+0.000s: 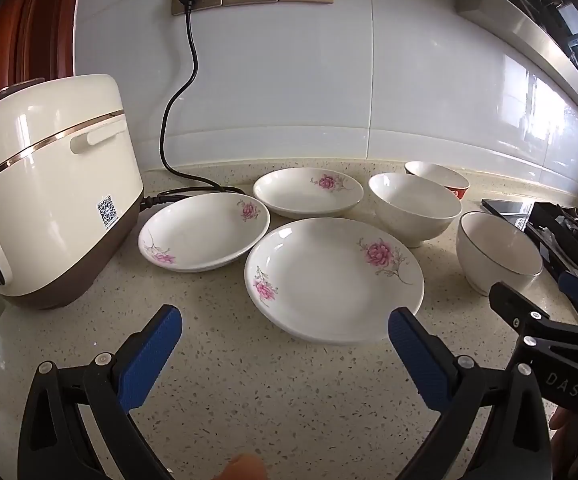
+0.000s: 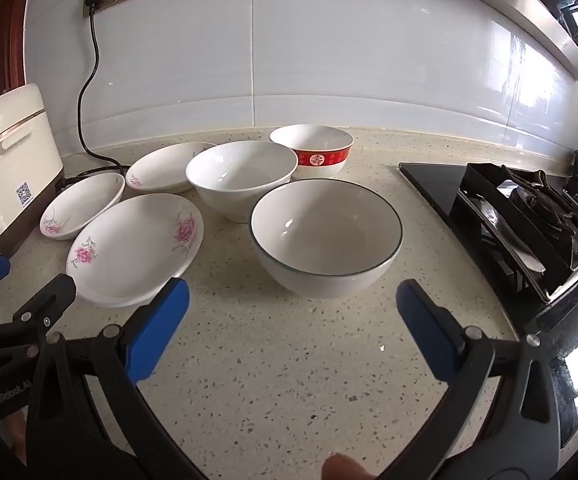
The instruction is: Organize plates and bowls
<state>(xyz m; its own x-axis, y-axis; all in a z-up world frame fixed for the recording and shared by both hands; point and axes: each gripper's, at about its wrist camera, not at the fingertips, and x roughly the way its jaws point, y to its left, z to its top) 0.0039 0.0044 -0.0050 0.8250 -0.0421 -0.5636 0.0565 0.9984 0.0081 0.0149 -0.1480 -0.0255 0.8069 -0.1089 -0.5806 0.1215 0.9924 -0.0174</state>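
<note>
Crockery sits spread over the speckled beige stone tabletop (image 1: 273,392). At far left stands a cream rice cooker with a brown base (image 1: 45,196), its black cord (image 1: 177,96) running up to a wall socket. Just right of it lie three shallow white plates with pink flower prints: the left plate (image 1: 203,232), the rear plate (image 1: 307,192) and the nearest, largest plate (image 1: 333,280). The left gripper (image 1: 285,332) hovers with its blue fingers (image 1: 151,360) spread wide and empty, the nearest plate just beyond and between their tips. Further right stand a plain white bowl (image 2: 243,178), a red-banded bowl (image 2: 313,150) behind it, and a dark-rimmed white bowl (image 2: 325,236). The right gripper (image 2: 293,308) is likewise open and empty, the dark-rimmed bowl just ahead between its fingers (image 2: 425,328). A black gas hob (image 2: 529,216) lies at far right.
</note>
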